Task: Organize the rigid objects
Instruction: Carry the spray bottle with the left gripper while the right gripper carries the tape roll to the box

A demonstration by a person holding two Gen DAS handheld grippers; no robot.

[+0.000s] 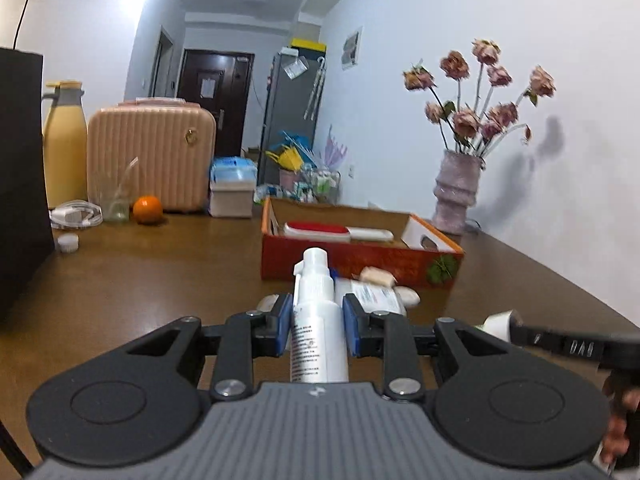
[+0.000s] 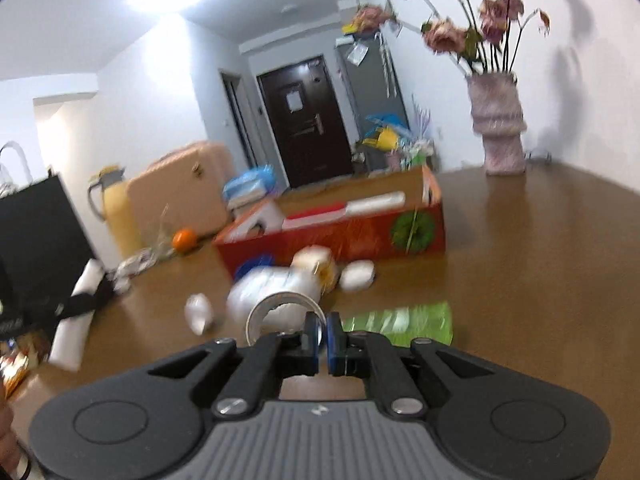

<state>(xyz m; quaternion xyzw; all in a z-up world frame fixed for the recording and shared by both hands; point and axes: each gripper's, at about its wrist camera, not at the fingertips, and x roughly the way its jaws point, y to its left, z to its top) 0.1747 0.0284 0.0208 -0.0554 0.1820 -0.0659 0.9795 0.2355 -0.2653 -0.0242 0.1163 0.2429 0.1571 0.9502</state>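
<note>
Inside, the red box [image 1: 352, 258] holds a red-and-white brush [image 1: 338, 231].

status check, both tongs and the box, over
Left tongs shut on white spray bottle. Right tongs shut on clear tape ring. Red cardboard box ahead, small white items in front of it.

Motion blur smears the white jars [image 2: 276, 292] (labels unreadable) before the red box [image 2: 340, 236].
</note>
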